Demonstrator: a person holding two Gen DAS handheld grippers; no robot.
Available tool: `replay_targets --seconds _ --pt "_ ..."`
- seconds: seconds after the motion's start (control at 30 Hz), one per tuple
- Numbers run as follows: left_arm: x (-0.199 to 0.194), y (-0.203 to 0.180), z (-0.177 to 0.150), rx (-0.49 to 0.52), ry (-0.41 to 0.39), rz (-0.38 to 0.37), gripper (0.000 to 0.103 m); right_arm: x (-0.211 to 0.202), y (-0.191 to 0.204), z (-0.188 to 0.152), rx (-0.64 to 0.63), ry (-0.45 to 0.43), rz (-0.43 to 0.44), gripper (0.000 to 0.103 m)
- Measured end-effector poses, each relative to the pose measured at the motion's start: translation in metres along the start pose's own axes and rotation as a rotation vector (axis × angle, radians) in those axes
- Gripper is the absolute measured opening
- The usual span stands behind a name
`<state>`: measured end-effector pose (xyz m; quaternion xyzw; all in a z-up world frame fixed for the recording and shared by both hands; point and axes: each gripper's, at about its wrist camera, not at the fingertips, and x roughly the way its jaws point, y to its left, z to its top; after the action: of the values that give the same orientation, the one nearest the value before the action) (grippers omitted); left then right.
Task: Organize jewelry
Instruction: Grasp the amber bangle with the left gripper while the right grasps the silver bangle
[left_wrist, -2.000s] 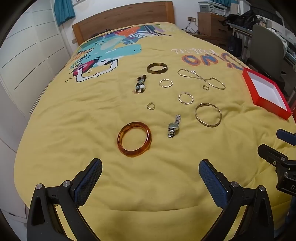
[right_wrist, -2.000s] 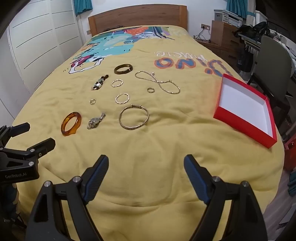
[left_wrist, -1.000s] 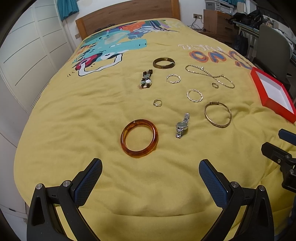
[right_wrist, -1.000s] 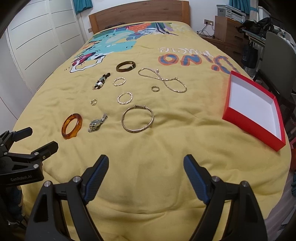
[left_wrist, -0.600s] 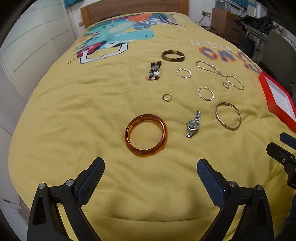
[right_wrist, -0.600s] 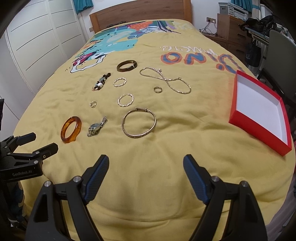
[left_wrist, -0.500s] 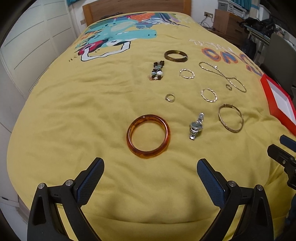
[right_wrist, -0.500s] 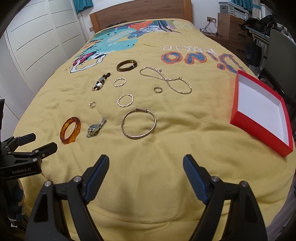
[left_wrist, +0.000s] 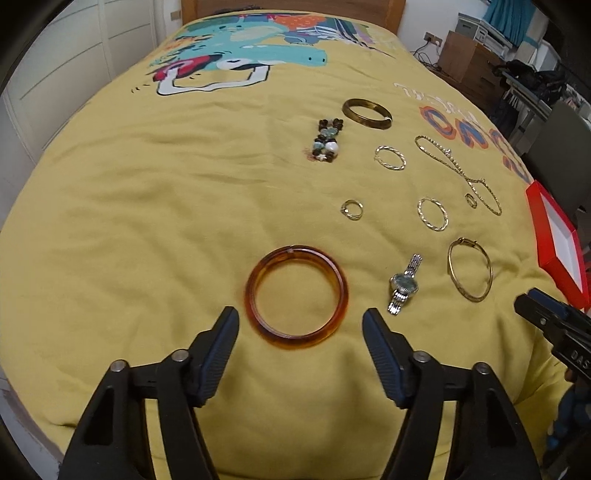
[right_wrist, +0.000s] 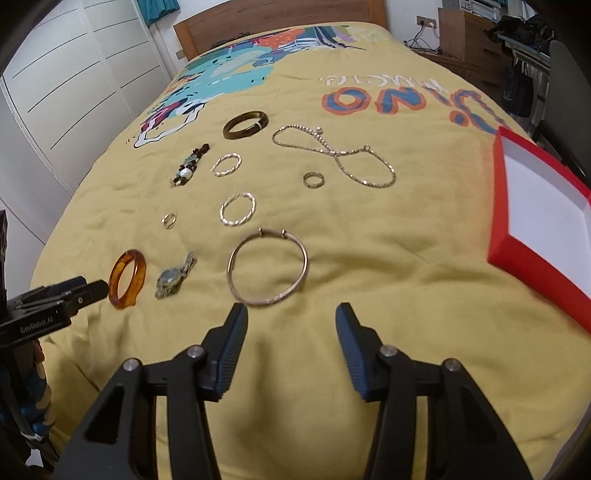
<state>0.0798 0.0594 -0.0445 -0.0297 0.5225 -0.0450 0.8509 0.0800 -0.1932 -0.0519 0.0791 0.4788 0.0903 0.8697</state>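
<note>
The jewelry lies spread on a yellow bedspread (left_wrist: 147, 221). My left gripper (left_wrist: 300, 312) hangs just above an amber bangle (left_wrist: 255, 295). Its jaws are closing, and the bangle's near rim shows between the fingertips without being pressed. My right gripper (right_wrist: 291, 308) is just short of a thin gold bangle (right_wrist: 266, 302). Its jaws are closing too, with nothing between them. A small watch (left_wrist: 404, 286) lies between the two bangles. An empty red box (right_wrist: 535, 273) with a white inside sits at the right.
Farther up the bed lie a chain necklace (right_wrist: 332, 153), a bead bracelet (right_wrist: 190, 164), a dark bangle (right_wrist: 245, 124), twisted hoops (right_wrist: 221, 216) and small rings (right_wrist: 314, 180). White wardrobe doors (right_wrist: 74, 92) stand to the left, with a chair and desk clutter to the right.
Both grippers moved forward and down toward the jewelry, and both pairs of jaws narrowed. The amber bangle and the gold bangle now lie right at the fingertips.
</note>
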Motion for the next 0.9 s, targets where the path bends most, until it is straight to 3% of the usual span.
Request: replay_targets --seconds 0.37,0.5,0.57,0.6,0.63,0.9 --pt "0.045 -0.020 0.011 0.078 0.078 -0.010 0.032 0.047 -0.011 0.022 0.016 0.046 0.028 0.039" --pt "0.061 -0.023 0.009 0.097 0.105 0.000 0.028 0.063 -0.014 0.024 0.019 0.073 0.027 0.036" --pt "0.064 -0.026 0.010 0.111 0.101 0.006 0.023 0.068 -0.012 0.025 0.004 0.076 0.023 0.031" --pt "0.064 -0.027 0.010 0.116 0.097 0.004 0.015 0.070 -0.010 0.025 -0.007 0.076 0.022 0.023" --pt "0.063 -0.027 0.010 0.114 0.091 -0.001 0.012 0.071 -0.009 0.025 -0.018 0.077 0.026 0.015" --pt "0.041 -0.020 0.012 0.081 0.051 0.013 0.009 0.051 -0.009 0.026 -0.016 0.041 0.055 0.004"
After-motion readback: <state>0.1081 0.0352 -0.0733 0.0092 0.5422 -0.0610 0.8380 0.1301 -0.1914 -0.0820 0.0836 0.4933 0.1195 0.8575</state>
